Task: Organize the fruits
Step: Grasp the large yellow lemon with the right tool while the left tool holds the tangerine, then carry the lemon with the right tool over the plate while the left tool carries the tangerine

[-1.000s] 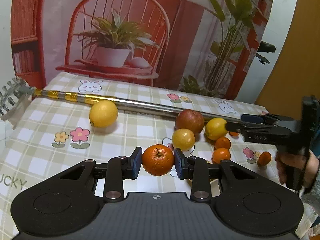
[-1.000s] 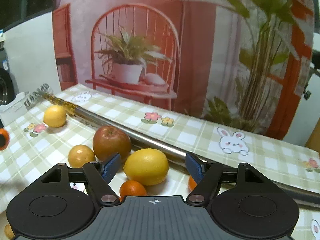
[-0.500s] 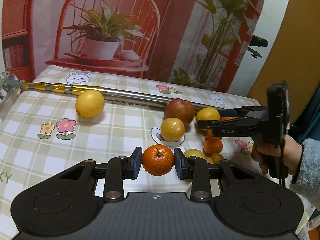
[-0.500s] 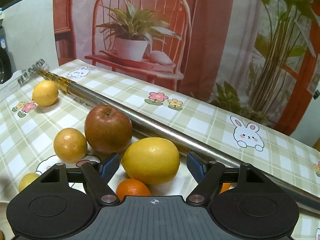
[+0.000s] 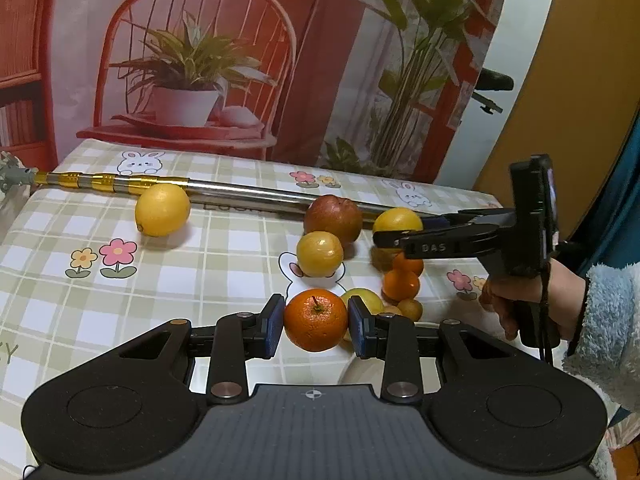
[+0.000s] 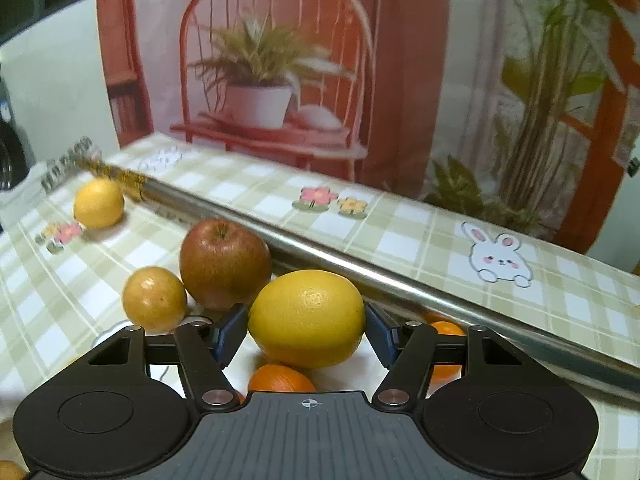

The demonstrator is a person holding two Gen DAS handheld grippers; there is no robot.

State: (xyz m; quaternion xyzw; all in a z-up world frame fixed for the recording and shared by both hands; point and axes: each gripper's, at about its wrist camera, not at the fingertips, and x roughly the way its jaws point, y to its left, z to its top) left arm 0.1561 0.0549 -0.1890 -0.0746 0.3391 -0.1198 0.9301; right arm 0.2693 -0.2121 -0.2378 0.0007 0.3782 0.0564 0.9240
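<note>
Left gripper (image 5: pixel 316 322) clamped on orange (image 5: pixel 315 319), near front edge of table (image 5: pixel 224 248). Right gripper (image 6: pixel 306 330) wide, pads flanking lemon (image 6: pixel 307 317) mid-table beside apple (image 6: pixel 225 262); contact unclear. Close squarely on lemon's widest part; avoid nudging apple, metal pole (image 6: pixel 360 270).

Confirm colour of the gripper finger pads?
Blue pads on black fingers; clearest in the left wrist view.

Home setting: table under checked bunny-and-flower tablecloth (image 5: pixel 224 248), printed chair-and-plant backdrop (image 5: pixel 224 60) across the frame's top, fleece sleeve (image 5: pixel 612 320) lower right.
</note>
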